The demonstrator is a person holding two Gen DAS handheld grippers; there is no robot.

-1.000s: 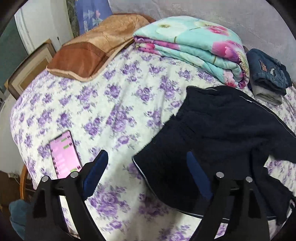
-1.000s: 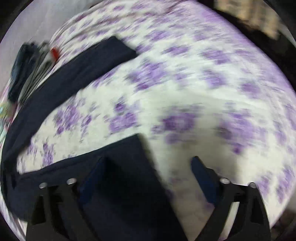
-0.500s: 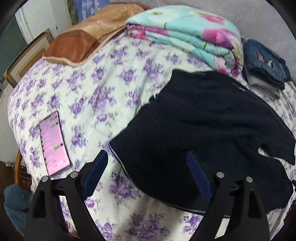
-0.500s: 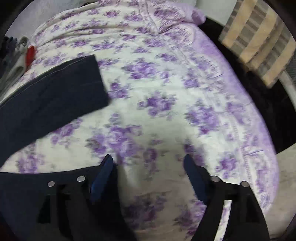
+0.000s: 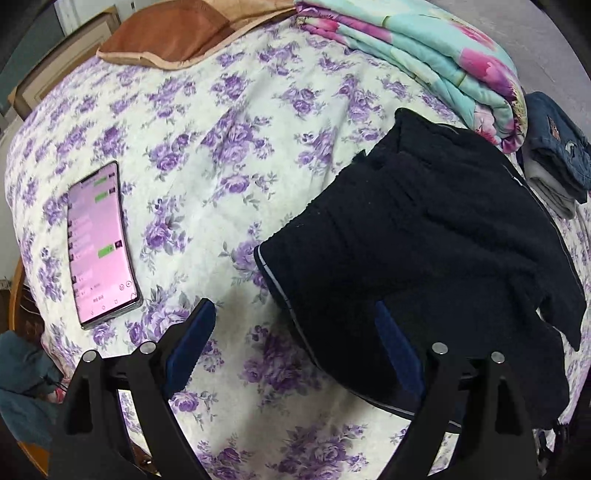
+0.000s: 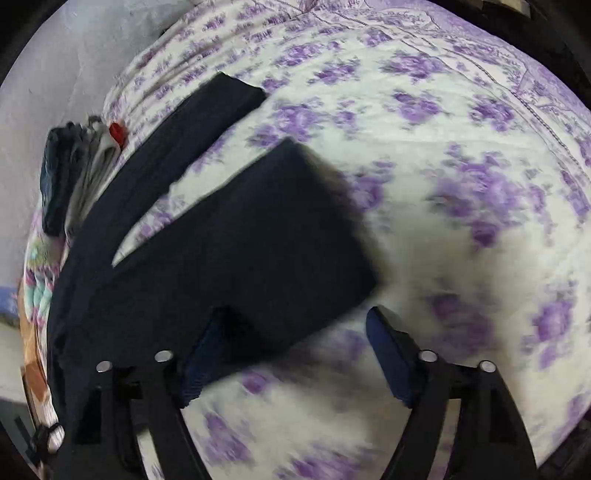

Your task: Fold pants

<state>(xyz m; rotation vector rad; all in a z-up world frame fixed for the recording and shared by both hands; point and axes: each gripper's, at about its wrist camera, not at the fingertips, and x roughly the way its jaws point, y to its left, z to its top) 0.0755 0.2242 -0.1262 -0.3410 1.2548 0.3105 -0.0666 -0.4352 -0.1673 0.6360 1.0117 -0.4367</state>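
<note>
Dark navy pants (image 5: 424, 236) lie spread on the floral bed sheet (image 5: 221, 155). In the left wrist view the waist end lies right of centre. My left gripper (image 5: 295, 332) is open and empty, hovering at the waist's near corner, with its right finger over the cloth. In the right wrist view the two pant legs (image 6: 236, 229) stretch away to the upper left. My right gripper (image 6: 295, 336) is open and empty, just above the near leg's cuff. This view is blurred.
A phone (image 5: 99, 240) with a lit pink screen lies on the sheet at left. A folded floral quilt (image 5: 424, 51), a brown pillow (image 5: 177, 33) and folded jeans (image 5: 554, 144) sit at the far side. The bed edge drops off at right (image 6: 565, 99).
The left gripper has shifted left, so the pants sit further right in its view. The right gripper has swung back over the near leg's cuff. Both stay open.
</note>
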